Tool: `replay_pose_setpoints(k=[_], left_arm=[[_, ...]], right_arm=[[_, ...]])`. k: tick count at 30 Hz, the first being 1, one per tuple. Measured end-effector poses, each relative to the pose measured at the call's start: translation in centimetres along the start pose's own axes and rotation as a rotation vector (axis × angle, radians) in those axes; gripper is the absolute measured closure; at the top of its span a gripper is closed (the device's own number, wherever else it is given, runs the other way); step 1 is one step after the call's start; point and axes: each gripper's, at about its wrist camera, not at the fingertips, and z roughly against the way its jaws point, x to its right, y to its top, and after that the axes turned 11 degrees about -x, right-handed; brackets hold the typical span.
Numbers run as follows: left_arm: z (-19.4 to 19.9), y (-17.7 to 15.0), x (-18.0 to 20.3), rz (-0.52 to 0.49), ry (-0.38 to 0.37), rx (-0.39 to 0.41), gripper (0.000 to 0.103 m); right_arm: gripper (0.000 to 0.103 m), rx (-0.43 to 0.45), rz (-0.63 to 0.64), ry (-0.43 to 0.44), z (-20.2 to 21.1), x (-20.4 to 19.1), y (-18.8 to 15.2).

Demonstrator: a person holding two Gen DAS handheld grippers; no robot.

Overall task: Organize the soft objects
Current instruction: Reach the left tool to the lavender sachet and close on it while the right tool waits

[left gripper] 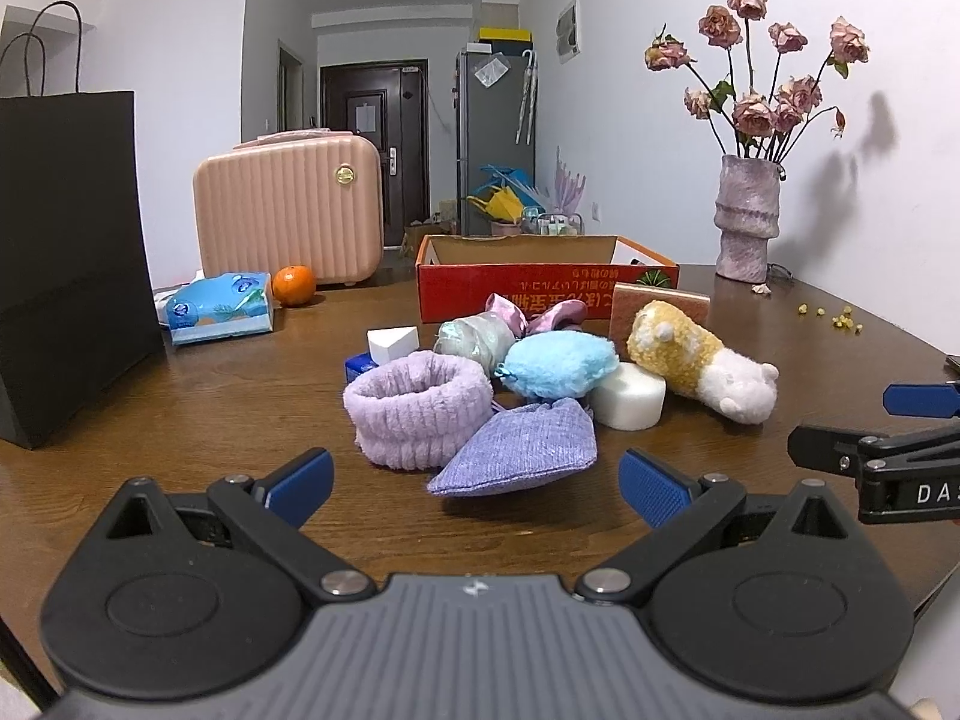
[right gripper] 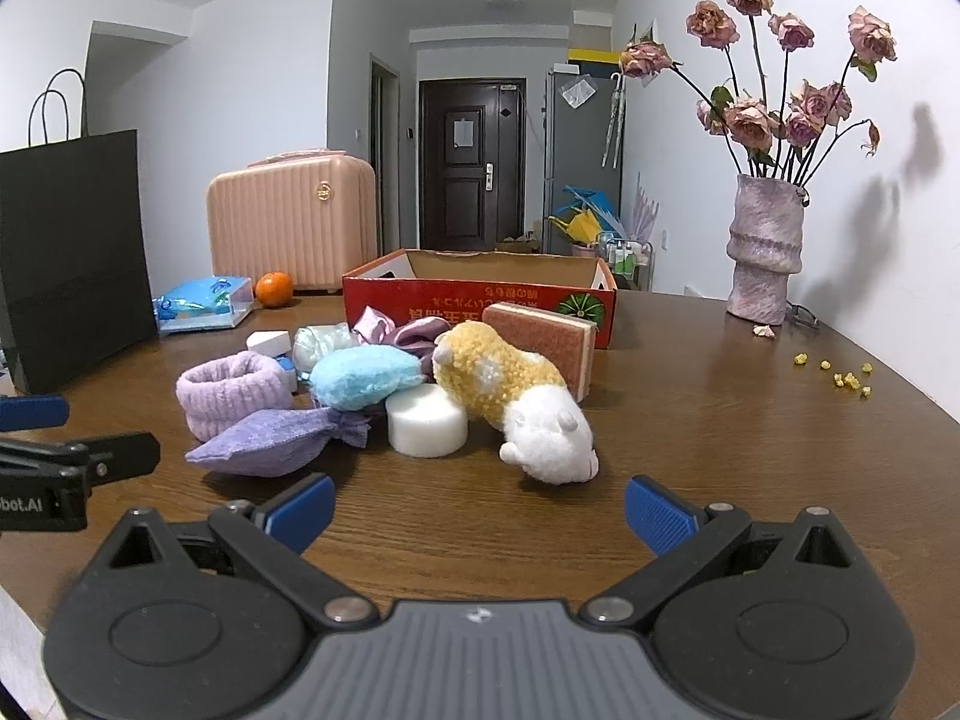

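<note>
**Soft pile waits before the box, nothing gripped**

The left gripper (left gripper: 474,489) and right gripper (right gripper: 477,507) are held spread and empty over the table (right gripper: 690,420). The pouch (left gripper: 519,450) and plush (right gripper: 516,399) lie in a heap before the box (right gripper: 480,294). Both are judged light and squashy; a pinch across the bulk is advised.

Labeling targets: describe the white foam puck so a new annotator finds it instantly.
Start at the red box on the table; a pile of soft things lies in front of it. The foam puck sits at the pile's near edge, between the purple pouch and the plush toy. It alone is a plain white, smooth, squat cylinder.
</note>
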Motion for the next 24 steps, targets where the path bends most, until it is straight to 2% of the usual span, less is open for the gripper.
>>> replay_pose_setpoints(k=[14,17,24], left_arm=[[-3.0,2.2,0.2,-0.012,-0.007,-0.058,0.000],[-3.9,2.8,0.2,-0.016,-0.036,-0.076,0.000],[-5.9,4.1,1.3,-0.054,-0.037,-0.113,0.000]], right_arm=[[0.000,-0.029,0.002,-0.010,-2.9,0.8,1.3],[0.000,-0.034,0.002,-0.010,-3.5,1.0,1.5],[0.000,-0.040,-0.005,-0.016,-4.5,1.6,1.7]])
